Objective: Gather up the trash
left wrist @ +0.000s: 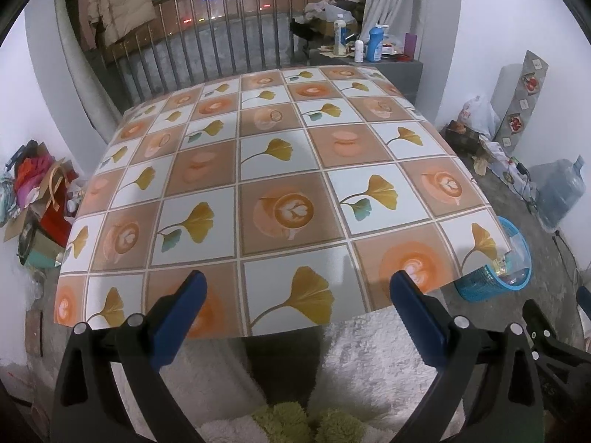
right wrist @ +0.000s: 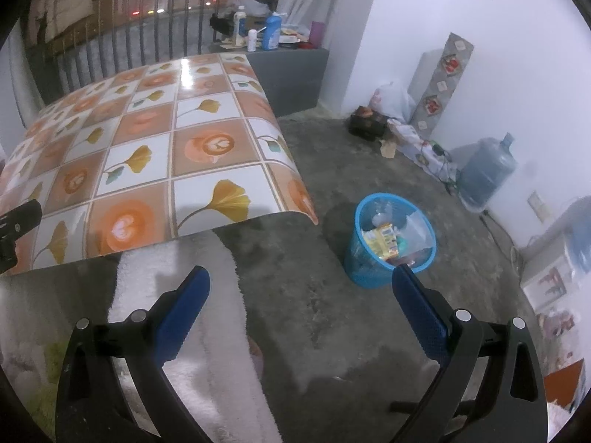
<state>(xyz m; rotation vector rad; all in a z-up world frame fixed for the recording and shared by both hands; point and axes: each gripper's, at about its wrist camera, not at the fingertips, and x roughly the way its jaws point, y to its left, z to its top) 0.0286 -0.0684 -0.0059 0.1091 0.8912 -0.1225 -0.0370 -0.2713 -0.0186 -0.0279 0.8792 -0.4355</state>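
my left gripper (left wrist: 297, 291) and right gripper (right wrist: 301, 288) spread, hold nothing; surface (left wrist: 280, 170) bare, trash (right wrist: 384, 241) sits in blue basket (right wrist: 360, 269), so job looks done.

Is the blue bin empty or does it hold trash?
It holds trash: the bin stands upright on the floor with a yellow packet and clear wrappers inside.
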